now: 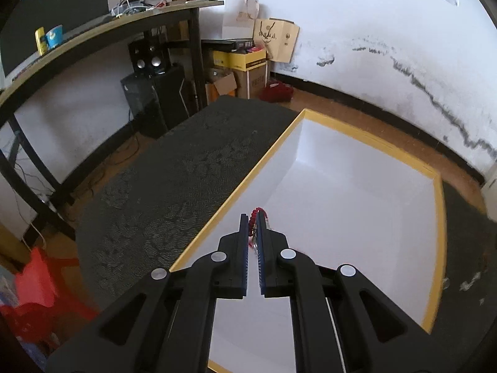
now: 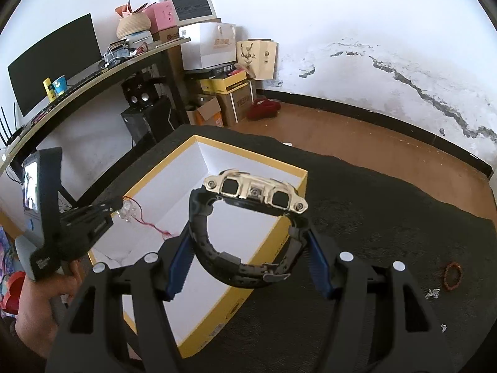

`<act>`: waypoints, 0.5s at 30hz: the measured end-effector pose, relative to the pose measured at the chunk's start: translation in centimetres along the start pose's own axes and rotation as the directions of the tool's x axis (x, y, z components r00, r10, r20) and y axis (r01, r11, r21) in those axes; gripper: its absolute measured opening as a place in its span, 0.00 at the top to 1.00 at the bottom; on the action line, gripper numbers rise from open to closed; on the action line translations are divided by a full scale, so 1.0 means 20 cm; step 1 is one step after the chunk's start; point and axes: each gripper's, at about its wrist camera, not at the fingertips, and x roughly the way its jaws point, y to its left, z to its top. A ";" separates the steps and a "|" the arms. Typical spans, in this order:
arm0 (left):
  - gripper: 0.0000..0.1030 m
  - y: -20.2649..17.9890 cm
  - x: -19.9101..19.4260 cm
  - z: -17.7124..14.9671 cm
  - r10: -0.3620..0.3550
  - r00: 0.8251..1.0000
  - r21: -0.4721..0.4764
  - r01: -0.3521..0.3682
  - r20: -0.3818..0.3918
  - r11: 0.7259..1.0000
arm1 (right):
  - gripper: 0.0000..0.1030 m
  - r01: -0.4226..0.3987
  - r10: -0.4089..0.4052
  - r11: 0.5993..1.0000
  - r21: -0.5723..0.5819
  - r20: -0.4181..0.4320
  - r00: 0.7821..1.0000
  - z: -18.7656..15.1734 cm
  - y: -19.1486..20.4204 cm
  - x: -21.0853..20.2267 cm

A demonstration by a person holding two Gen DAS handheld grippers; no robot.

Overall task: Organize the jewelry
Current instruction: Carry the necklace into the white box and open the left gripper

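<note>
My left gripper (image 1: 254, 219) is shut on a red cord necklace (image 1: 255, 214) and holds it over the white inside of the yellow-rimmed box (image 1: 439, 217). In the right wrist view the left gripper (image 2: 119, 206) shows at the box's left edge (image 2: 149, 177), with the necklace's clear pendant (image 2: 128, 209) and red cord (image 2: 149, 222) hanging into the box. My right gripper (image 2: 247, 233) is shut on a black watch with a silver case (image 2: 254, 191), held above the box's near right side.
The box sits on a dark patterned cloth (image 1: 174, 180). A red bead bracelet (image 2: 453, 276) and a small silver piece (image 2: 432, 293) lie on the cloth (image 2: 388, 217) to the right. A desk (image 1: 102, 31) and cardboard boxes (image 2: 230, 99) stand behind.
</note>
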 end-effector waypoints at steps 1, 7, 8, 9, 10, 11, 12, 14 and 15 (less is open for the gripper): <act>0.95 -0.02 0.02 -0.01 -0.014 1.000 0.009 0.014 -0.016 1.000 | 0.39 -0.001 0.001 1.000 -0.003 -0.002 1.000 0.00 0.00 0.00; 0.95 -0.12 0.11 -0.08 -0.062 0.995 0.047 0.066 -0.085 0.997 | 0.39 -0.002 0.002 1.000 -0.016 -0.030 1.000 -0.04 0.02 0.05; 0.95 -0.13 0.13 -0.10 -0.070 0.992 0.054 0.076 -0.104 0.996 | 0.39 -0.002 0.002 1.000 -0.017 -0.032 0.999 -0.05 0.03 0.05; 0.95 -0.15 0.14 -0.12 -0.074 0.991 0.059 0.081 -0.112 0.995 | 0.39 -0.003 0.002 1.000 -0.017 -0.032 0.999 -0.05 0.02 0.04; 0.95 -0.16 0.14 -0.14 -0.072 0.990 0.065 0.080 -0.119 0.995 | 0.39 -0.003 0.002 1.000 -0.018 -0.033 0.999 -0.05 0.02 0.04; 0.95 -0.16 0.15 -0.15 -0.073 0.990 0.070 0.082 -0.120 0.994 | 0.39 -0.002 0.002 1.000 -0.017 -0.034 0.999 -0.06 0.02 0.04; 0.95 -0.17 0.15 -0.15 -0.074 0.990 0.076 0.083 -0.123 0.994 | 0.39 -0.001 0.000 1.000 -0.017 -0.034 0.999 -0.04 0.02 0.06; 0.95 -0.17 0.15 -0.16 -0.068 0.990 0.081 0.078 -0.123 0.994 | 0.39 -0.001 0.000 1.000 -0.015 -0.036 0.999 -0.04 0.02 0.07; 0.95 -0.16 0.15 -0.16 -0.066 0.990 0.081 0.077 -0.124 0.994 | 0.39 0.000 0.000 1.000 -0.014 -0.036 0.999 -0.04 0.02 0.07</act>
